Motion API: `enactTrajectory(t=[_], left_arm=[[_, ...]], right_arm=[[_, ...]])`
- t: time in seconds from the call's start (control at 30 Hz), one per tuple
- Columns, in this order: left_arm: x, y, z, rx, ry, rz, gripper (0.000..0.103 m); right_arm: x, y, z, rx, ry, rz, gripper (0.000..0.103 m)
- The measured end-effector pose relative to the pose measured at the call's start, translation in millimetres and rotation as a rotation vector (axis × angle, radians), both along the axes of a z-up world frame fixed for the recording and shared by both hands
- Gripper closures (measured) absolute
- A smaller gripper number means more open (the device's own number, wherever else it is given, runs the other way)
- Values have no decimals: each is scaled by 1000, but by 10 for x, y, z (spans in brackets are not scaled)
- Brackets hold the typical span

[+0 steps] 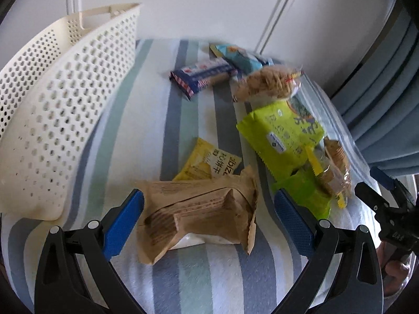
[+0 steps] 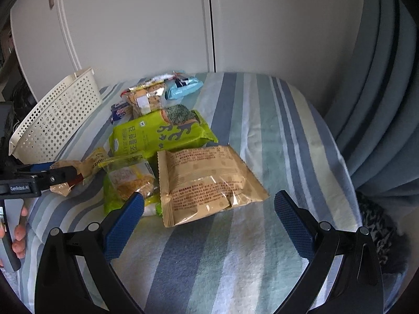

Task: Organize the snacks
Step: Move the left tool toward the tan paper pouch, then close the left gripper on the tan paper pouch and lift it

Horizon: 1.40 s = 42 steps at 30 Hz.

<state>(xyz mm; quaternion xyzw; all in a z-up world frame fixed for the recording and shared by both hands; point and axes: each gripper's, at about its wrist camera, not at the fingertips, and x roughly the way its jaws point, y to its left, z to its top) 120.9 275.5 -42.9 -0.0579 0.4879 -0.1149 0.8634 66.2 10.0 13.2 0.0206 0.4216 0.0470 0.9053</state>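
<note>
White cupboard doors (image 2: pixel 157 26) behind; blue curtain (image 2: pixel 379 104) right — striped cloth (image 2: pixel 262 248) below

The left wrist view sits low and close over the striped cloth (image 1: pixel 199 282), facing forward along its blue fingers (image 1: pixel 123 225) toward the white cabinet doors (image 1: pixel 209 5), with the perforated basket (image 1: pixel 60 110) close on its left; the right wrist view looks from farther right and slightly higher, angled left toward the same doors; both share the green seaweed packet (image 2: pixel 159 133), the basket and the cloth.
</note>
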Motion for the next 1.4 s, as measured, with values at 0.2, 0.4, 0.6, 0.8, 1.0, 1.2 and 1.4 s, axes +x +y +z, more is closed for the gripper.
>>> enactTrajectory(t=[0.2,0.4,0.6,0.8,1.0,1.2,1.4], left_arm=[[8,-115,-104,73,12,9,2],[28,14,-142,47,8,36,3],[-54,123,-77,28,-35,41,17],[-257,261,75,-39,-133,64,19],[-377,384,196,-98,-188,55,22],[-452,502,262,-142,-223,65,23],[-383,443,255,-159,-195,55,21]], right_arm=[[5,-39,-7,9,-2,-5,5],[-2,-56,-4,27,-4,-6,5],[-20,-43,12,23,-10,-3,5],[-17,-114,27,53,-14,-24,5],[89,-116,-4,25,35,-29,5],[284,-23,-67,-73,111,-10,5],[581,38,-219,-92,218,20,5]])
